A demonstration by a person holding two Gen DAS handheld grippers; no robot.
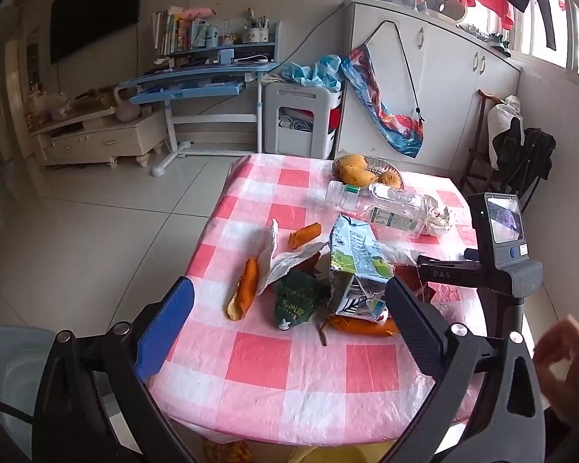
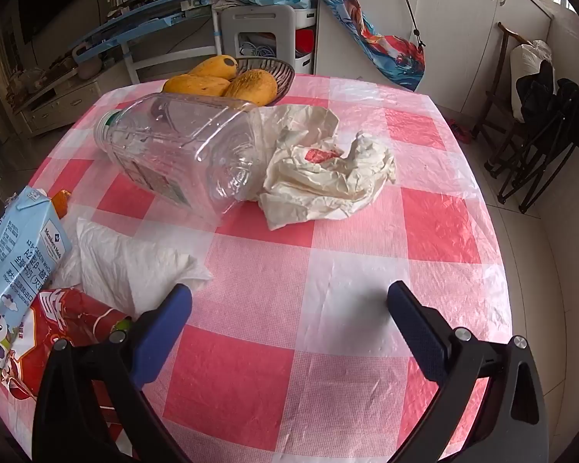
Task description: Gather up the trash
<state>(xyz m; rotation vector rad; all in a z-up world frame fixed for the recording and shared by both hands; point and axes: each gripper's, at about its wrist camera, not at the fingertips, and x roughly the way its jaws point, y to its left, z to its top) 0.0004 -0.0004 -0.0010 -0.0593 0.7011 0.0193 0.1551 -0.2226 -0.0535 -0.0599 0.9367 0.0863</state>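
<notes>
- On the checked table (image 2: 328,366), trash untouched: milk carton (image 1: 351,266), peels, clear bottle (image 2: 181,150), crumpled wrapper (image 2: 328,177).
- We hold left gripper (image 1: 289,320) and right gripper (image 2: 289,320) spread, empty.
- Next, we judge: close on the carton.

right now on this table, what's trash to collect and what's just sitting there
Trash to collect:
plastic bottle
milk carton
crumpled paper
peels
red wrapper
white bag

Just sitting there:
mangoes in their basket
checked tablecloth
</notes>
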